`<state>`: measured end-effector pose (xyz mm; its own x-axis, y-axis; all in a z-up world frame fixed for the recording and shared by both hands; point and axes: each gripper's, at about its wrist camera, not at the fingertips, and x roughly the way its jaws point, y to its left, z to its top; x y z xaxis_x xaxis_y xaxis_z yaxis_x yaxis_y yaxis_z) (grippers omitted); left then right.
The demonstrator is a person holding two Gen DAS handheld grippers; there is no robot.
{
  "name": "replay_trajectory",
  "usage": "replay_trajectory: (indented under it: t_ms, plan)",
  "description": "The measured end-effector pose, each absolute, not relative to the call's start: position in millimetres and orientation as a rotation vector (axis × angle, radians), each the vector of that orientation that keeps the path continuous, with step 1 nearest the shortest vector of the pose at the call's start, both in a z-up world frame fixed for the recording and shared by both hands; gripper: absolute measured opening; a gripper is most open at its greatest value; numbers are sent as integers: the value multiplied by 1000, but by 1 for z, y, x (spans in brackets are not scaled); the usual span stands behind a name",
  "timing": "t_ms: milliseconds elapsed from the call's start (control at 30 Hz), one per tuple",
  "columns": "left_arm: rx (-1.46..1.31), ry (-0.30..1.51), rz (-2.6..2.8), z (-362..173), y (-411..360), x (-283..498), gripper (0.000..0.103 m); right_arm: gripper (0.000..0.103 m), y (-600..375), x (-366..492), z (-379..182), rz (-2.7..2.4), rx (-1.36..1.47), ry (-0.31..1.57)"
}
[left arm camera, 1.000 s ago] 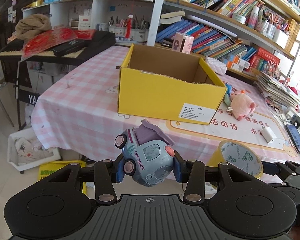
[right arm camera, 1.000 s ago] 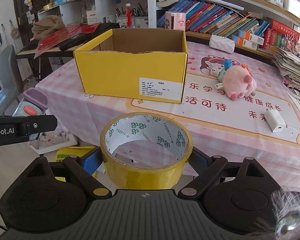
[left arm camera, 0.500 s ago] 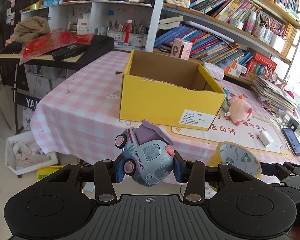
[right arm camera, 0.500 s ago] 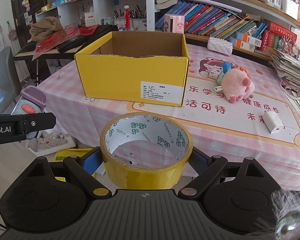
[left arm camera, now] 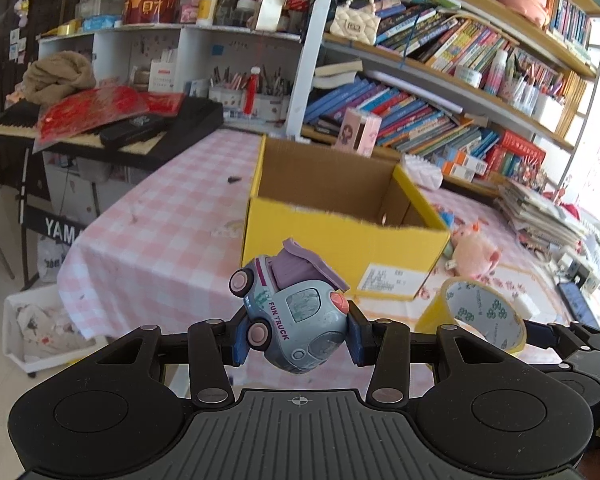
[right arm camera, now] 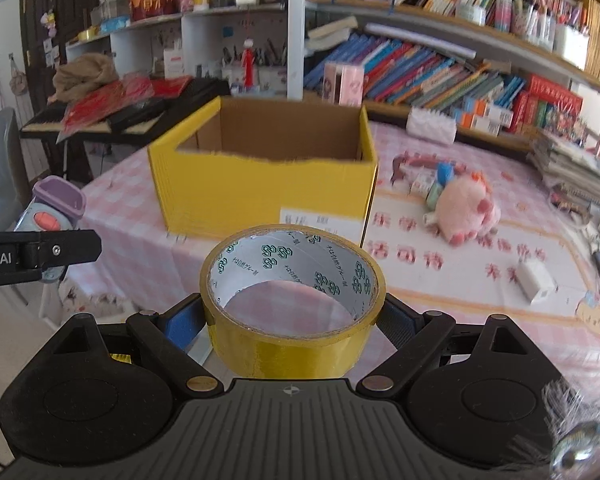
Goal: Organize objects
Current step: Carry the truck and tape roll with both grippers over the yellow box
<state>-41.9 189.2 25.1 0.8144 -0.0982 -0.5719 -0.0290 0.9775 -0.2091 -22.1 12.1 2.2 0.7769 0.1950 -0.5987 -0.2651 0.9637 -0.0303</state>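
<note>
My left gripper (left arm camera: 296,342) is shut on a pale blue toy truck (left arm camera: 300,316) with a purple bed, held in the air before the table's near edge. My right gripper (right arm camera: 292,320) is shut on a roll of yellow tape (right arm camera: 292,300), also in the air; the roll shows in the left wrist view (left arm camera: 480,316) at the right. An open yellow cardboard box (left arm camera: 340,216) stands on the pink checked table (left arm camera: 160,216); it shows straight ahead in the right wrist view (right arm camera: 260,184). The truck (right arm camera: 48,208) and left gripper show at the left of the right wrist view.
A pink plush pig (right arm camera: 464,208), small toys (right arm camera: 432,184) and a white charger (right arm camera: 536,280) lie on the table right of the box. Bookshelves (left arm camera: 440,80) stand behind. A keyboard (left arm camera: 140,132) with red packets is at the left. A white bin (left arm camera: 40,328) sits on the floor.
Both grippers have risen and moved toward the box, which now looks closer and is seen from higher. Both still hold their objects.
</note>
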Motion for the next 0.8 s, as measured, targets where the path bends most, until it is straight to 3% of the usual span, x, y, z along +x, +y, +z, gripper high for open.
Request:
replay_trajectory:
  t_ms: [433, 800]
  plan:
    - [-209, 527, -23, 54, 194, 21, 44, 90, 26, 52, 37, 260, -160, 466]
    - [-201, 545, 22, 51, 189, 89, 44, 90, 36, 134, 30, 311, -210, 484]
